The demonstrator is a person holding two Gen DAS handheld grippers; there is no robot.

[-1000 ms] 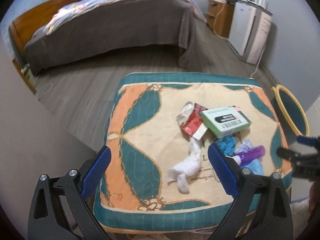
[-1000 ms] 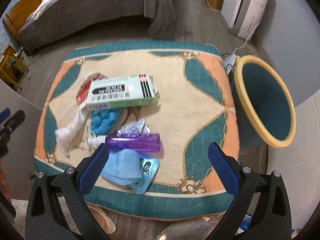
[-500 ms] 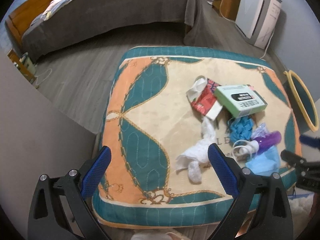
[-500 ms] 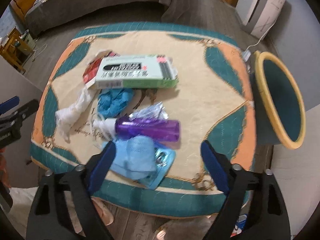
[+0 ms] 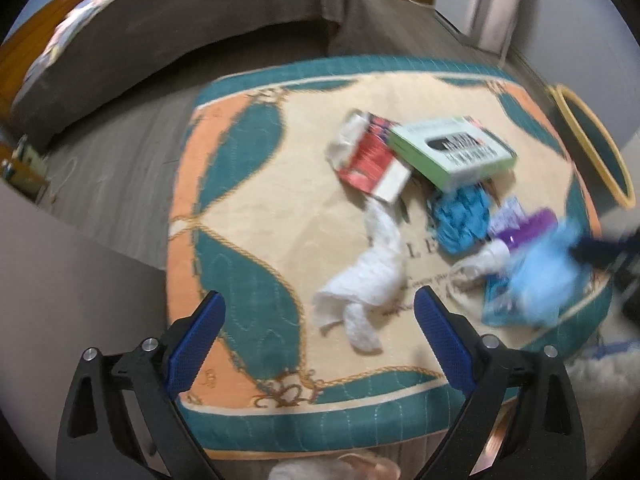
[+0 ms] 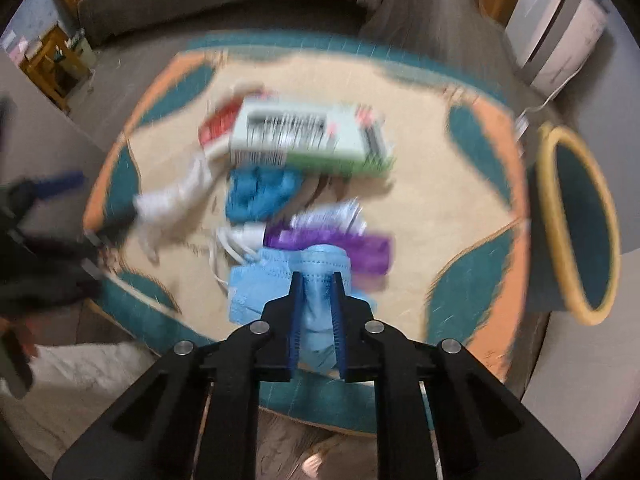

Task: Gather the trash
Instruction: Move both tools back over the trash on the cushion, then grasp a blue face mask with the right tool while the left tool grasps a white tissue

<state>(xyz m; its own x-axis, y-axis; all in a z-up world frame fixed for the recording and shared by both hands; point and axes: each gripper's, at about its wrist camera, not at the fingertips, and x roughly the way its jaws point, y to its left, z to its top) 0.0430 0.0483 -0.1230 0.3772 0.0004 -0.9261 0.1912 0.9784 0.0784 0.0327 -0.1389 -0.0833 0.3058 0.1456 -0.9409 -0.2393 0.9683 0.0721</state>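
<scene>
Two grippers, one risk each. On the left, the left gripper [image 5: 316,332] hangs wide open and empty above the white tissue [image 5: 370,280] — it could snag the quilted cushion [image 5: 240,208]. On the right, the right gripper [image 6: 316,300], jaws just closed, pinches the blue mask [image 6: 272,276] — its loops may drag the purple bottle [image 6: 360,250] before reaching the bin [image 6: 576,220].

Grey plank floor [image 5: 120,152]; bed [image 5: 180,28]; white appliance [image 6: 560,40]

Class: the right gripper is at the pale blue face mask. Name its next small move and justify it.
Probably lift the face mask clear and carry it toward the bin. The right gripper has just been closing, its pads now pinch the mask, and the open bin stands beside the cushion.
</scene>
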